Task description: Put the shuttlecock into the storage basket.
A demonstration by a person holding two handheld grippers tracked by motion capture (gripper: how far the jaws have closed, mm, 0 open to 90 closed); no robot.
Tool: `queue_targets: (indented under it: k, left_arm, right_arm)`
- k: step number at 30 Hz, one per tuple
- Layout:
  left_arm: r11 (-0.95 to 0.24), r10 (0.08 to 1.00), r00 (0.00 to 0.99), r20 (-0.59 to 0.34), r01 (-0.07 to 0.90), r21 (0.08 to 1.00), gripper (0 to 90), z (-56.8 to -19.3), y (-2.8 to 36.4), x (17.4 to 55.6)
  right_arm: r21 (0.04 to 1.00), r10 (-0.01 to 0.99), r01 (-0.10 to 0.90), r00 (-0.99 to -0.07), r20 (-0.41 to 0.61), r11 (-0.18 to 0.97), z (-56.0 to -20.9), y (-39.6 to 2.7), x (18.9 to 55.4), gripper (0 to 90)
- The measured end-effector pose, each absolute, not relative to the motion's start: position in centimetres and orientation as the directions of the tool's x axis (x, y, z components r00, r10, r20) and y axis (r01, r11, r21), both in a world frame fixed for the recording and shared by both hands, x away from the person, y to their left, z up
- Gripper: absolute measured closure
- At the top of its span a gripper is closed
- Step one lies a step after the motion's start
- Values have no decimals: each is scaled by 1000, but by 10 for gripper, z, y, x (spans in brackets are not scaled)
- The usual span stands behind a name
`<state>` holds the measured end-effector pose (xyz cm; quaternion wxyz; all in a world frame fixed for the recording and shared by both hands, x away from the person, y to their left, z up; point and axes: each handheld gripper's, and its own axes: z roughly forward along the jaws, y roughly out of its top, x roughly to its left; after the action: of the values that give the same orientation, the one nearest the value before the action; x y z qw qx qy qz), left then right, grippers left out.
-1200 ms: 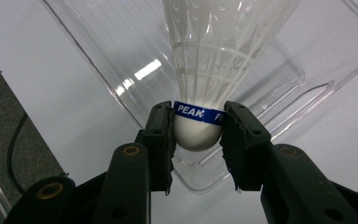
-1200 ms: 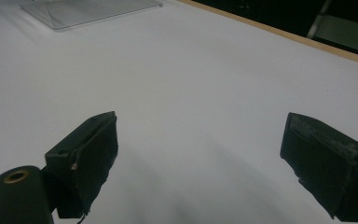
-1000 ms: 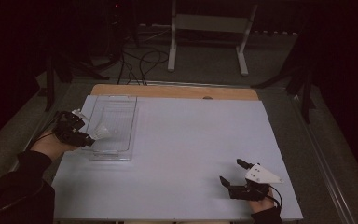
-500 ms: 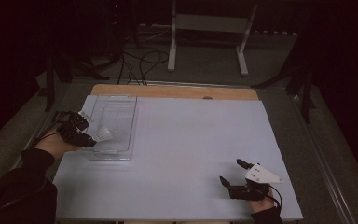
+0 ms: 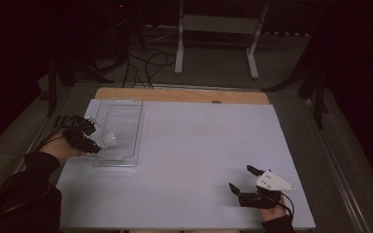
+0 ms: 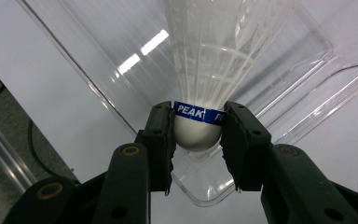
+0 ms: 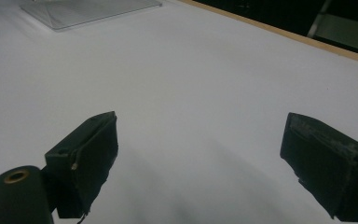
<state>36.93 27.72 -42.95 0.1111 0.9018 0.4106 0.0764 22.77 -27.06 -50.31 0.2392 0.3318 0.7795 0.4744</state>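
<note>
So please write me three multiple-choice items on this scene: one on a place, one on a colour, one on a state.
1. Where does the clear tray lie on the table?
A. near its left edge
B. at its middle
C. by the right gripper

2. What colour is the band on the shuttlecock?
A. red
B. blue
C. green

3. How stand the jaws of the right gripper?
A. shut on the shuttlecock
B. shut on nothing
C. open, holding nothing

Answers:
1. A: in the high view the tray is at the table's left side, beside the left gripper.
2. B: the left gripper view shows a blue band with white letters above the white cork, which the left jaws clamp.
3. C: the right gripper view shows both jaws wide apart over bare table.
</note>
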Motion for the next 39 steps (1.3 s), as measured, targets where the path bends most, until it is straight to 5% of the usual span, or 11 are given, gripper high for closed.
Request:
queue_targets:
  k: [9, 20, 39]
  left_arm:
    - [-604, 783, 621, 42, 743, 289, 589, -422, 277, 369]
    - [-564, 809, 586, 40, 757, 331, 320, -413, 275, 366]
    - [-567, 789, 614, 5, 726, 389, 2, -412, 263, 365]
  right_arm:
    - [898, 744, 290, -665, -58, 330, -503, -271, 227, 113]
    - [898, 743, 289, -667, -59, 331, -503, -270, 227, 113]
    - [899, 744, 289, -665, -58, 329, -502, -271, 227, 113]
